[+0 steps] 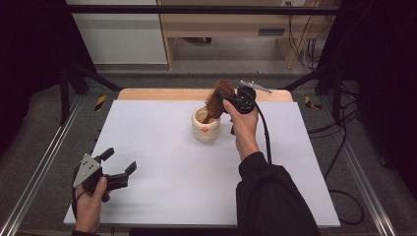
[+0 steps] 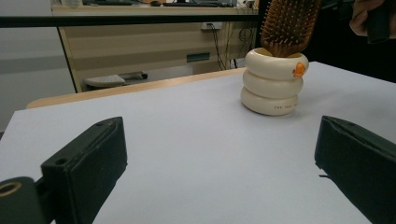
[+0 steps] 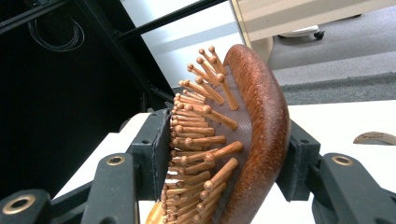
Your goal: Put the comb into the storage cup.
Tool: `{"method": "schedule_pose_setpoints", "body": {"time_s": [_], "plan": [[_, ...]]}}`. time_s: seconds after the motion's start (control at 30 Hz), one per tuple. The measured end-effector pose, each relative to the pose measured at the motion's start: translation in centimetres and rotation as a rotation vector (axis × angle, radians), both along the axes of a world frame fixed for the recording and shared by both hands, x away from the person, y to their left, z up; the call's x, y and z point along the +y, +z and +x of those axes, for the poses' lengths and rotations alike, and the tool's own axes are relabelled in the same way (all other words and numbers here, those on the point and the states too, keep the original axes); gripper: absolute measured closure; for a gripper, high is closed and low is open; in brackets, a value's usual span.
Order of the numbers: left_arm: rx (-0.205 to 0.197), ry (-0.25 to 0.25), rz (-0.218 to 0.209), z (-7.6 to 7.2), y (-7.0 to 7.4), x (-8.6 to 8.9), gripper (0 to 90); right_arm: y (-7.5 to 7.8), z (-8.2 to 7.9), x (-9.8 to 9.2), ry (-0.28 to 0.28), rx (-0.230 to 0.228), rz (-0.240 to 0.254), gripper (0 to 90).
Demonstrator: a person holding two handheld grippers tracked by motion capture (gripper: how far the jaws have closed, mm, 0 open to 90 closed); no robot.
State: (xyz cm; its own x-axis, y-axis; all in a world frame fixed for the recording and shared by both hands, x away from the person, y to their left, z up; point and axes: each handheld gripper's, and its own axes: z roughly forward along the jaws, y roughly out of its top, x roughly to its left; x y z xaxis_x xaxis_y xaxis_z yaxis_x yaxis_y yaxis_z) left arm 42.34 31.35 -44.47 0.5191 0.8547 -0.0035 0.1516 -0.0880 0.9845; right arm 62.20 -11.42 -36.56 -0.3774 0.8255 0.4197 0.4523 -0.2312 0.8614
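A wooden hairbrush (image 1: 218,98) with peg bristles stands head-up in a cream ringed holder (image 1: 205,126) at the middle back of the white table. My right gripper (image 1: 227,97) is shut on the brush head, one jaw against the bristles and one on the rounded wooden back (image 3: 261,135). The brush handle goes down into the holder and is hidden. In the left gripper view the holder (image 2: 273,84) shows a small orange mark, with the brush (image 2: 289,25) rising out of it. My left gripper (image 1: 119,163) rests open near the table's front left, nothing between its fingers.
The white table top (image 1: 162,162) has a wooden strip along its far edge (image 1: 162,93). Black frame posts stand at both sides. Beyond the table are a wooden desk (image 1: 236,24) and cables on the floor at the right.
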Motion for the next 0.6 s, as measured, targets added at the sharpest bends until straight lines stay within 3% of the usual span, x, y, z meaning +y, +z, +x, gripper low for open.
{"method": "schedule_pose_setpoints", "body": {"time_s": [0.4, 0.6], "plan": [[0.0, 0.0, 0.0, 0.0, 0.0, 0.0, 2.3, 0.01, 0.02, -0.01, 0.003, 0.003, 0.011, 41.5], [0.0, 0.0, 0.001, 0.0, -0.01, -0.01, 2.3, 0.03, 0.01, 0.13, 0.011, 0.003, 0.008, 34.7]]}}
